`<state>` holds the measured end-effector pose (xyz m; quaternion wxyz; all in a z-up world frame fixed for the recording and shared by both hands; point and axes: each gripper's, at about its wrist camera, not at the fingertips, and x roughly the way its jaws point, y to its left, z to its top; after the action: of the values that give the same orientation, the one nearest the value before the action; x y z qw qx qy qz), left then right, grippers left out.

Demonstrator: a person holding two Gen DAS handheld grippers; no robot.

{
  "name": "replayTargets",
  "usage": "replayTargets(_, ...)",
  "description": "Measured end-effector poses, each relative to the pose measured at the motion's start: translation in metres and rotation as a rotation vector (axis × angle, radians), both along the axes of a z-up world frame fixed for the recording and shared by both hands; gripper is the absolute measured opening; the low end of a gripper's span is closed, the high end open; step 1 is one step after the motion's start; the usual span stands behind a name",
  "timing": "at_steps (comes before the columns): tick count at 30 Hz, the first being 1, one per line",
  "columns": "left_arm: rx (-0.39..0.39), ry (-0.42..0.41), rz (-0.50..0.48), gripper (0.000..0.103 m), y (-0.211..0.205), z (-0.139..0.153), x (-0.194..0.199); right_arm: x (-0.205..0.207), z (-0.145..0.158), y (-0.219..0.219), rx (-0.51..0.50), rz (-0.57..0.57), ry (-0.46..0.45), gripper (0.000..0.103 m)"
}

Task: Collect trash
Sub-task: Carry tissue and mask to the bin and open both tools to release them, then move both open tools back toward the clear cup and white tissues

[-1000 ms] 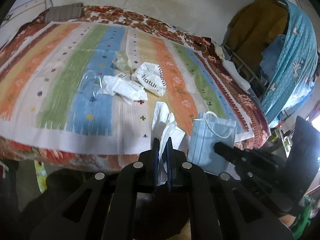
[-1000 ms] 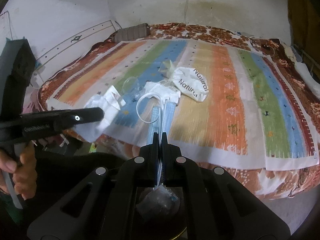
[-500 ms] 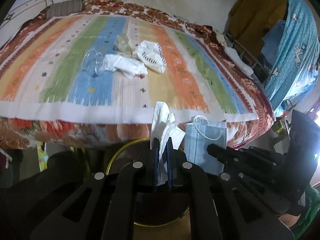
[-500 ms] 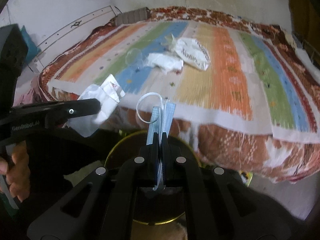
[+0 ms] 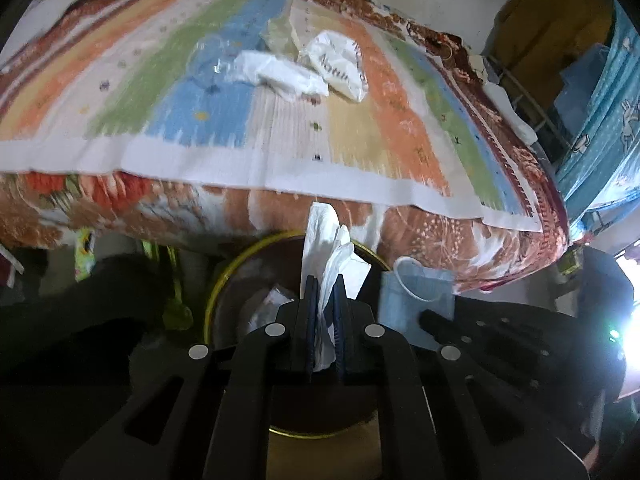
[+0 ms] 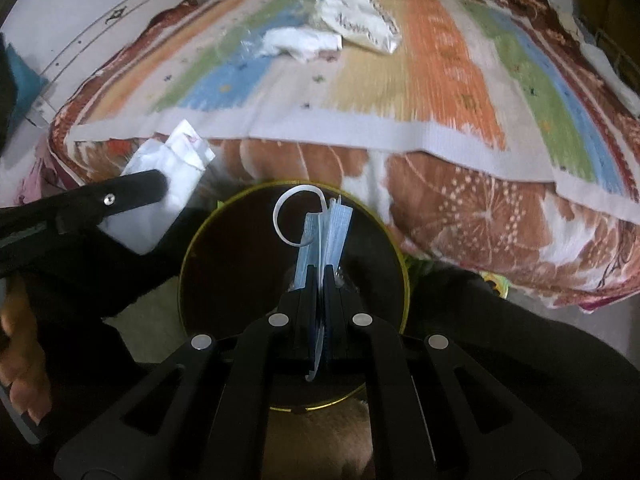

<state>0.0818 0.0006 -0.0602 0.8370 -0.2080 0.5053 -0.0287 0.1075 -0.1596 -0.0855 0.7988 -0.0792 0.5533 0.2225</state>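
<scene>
My left gripper (image 5: 323,284) clenches a white tissue (image 5: 326,240) and my right gripper (image 6: 319,276) pinches a blue face mask (image 6: 326,232), both over the round yellow-rimmed bin (image 6: 394,248) just below the bed's edge (image 6: 360,140), more wrappers (image 6: 360,20) lying well up the striped cover (image 6: 452,80).

Both claws, left (image 5: 323,284) and right (image 6: 319,274), clamped tight, side by side.
</scene>
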Motion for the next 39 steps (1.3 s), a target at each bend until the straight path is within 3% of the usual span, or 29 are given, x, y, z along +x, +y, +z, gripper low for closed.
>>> replayTargets(5, -0.011, 0.055, 0.013, 0.007, -0.001, -0.015, 0.005, 0.007, -0.03, 0.002, -0.013, -0.03, 0.114, 0.002)
replayTargets(11, 0.009, 0.17, 0.024, 0.007, -0.003, -0.045, 0.014, 0.01, -0.046, 0.006, -0.073, -0.039, 0.125, 0.002)
replayTargets(15, -0.024, 0.224, 0.044, 0.007, 0.0, -0.06, 0.019, 0.014, -0.06, 0.007, -0.076, -0.058, 0.167, 0.002)
replayTargets(22, -0.051, 0.282, 0.096, 0.008, 0.006, -0.084, 0.026, 0.023, -0.076, 0.003, -0.086, -0.085, 0.212, 0.003)
replayTargets(29, -0.068, 0.28, 0.129, 0.009, 0.01, -0.097, 0.037, 0.034, -0.095, 0.0, -0.055, -0.137, 0.241, 0.004)
replayTargets(31, -0.12, 0.288, 0.15, 0.016, 0.015, -0.106, 0.038, 0.038, -0.099, 0.0, -0.056, -0.16, 0.239, 0.01)
replayTargets(33, -0.15, 0.284, 0.187, 0.025, 0.021, -0.112, 0.037, 0.039, -0.103, -0.001, -0.046, -0.18, 0.25, 0.029)
replayTargets(34, -0.162, 0.28, 0.206, 0.032, 0.025, -0.114, 0.037, 0.039, -0.103, -0.001, -0.039, -0.18, 0.251, 0.03)
replayTargets(36, -0.166, 0.272, 0.207, 0.035, 0.026, -0.111, 0.039, 0.037, -0.1, 0.001, -0.022, -0.17, 0.243, 0.033)
replayTargets(38, -0.179, 0.236, 0.194, 0.048, 0.024, -0.101, 0.04, 0.037, -0.096, 0.002, -0.014, -0.173, 0.231, 0.041)
replayTargets(39, -0.173, 0.215, 0.192, 0.049, 0.023, -0.095, 0.039, 0.039, -0.095, 0.001, -0.011, -0.18, 0.228, 0.041)
